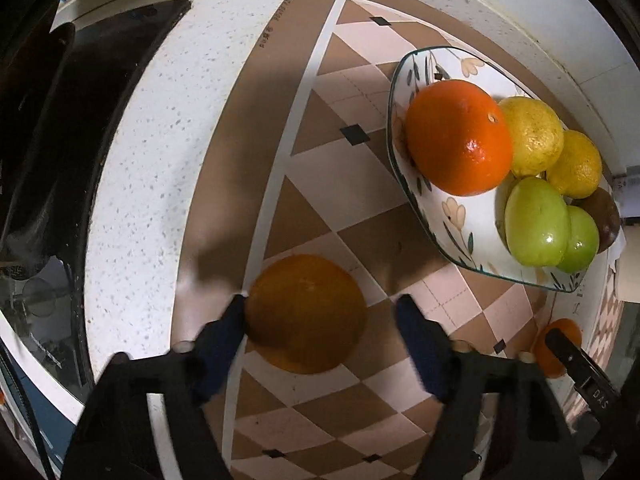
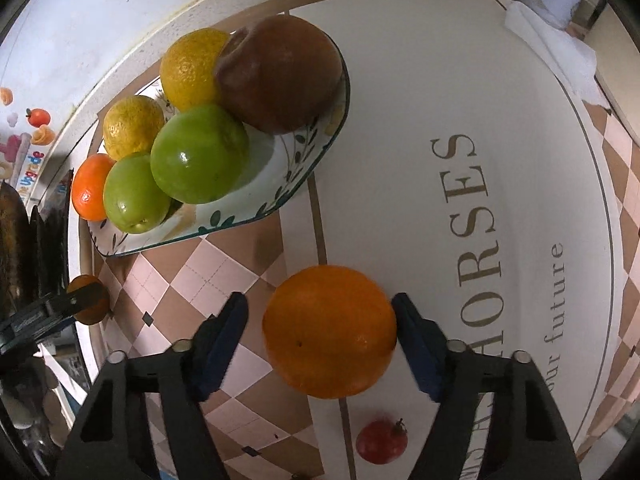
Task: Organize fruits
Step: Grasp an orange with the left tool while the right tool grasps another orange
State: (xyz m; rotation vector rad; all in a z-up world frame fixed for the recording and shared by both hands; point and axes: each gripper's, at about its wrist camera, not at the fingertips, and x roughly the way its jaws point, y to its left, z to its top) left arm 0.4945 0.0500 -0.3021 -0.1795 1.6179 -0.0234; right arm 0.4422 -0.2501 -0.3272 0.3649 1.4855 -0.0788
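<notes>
The left gripper [image 1: 320, 316] stands with its fingers apart around a shaded orange [image 1: 306, 314]: the left pad touches the peel and the right pad stands clear, so I judge the fruit is not gripped. Ahead and to its right sits the floral plate [image 1: 452, 216], already loaded with an orange, two lemons, two green apples and a dark fruit, so it looks like the collecting place. The right gripper [image 2: 320, 314] is likewise open around a bright orange [image 2: 330, 330], right pad touching, left pad apart. The plate lies ahead-left of it, and a small red fruit [image 2: 382, 442] waits just below.
</notes>
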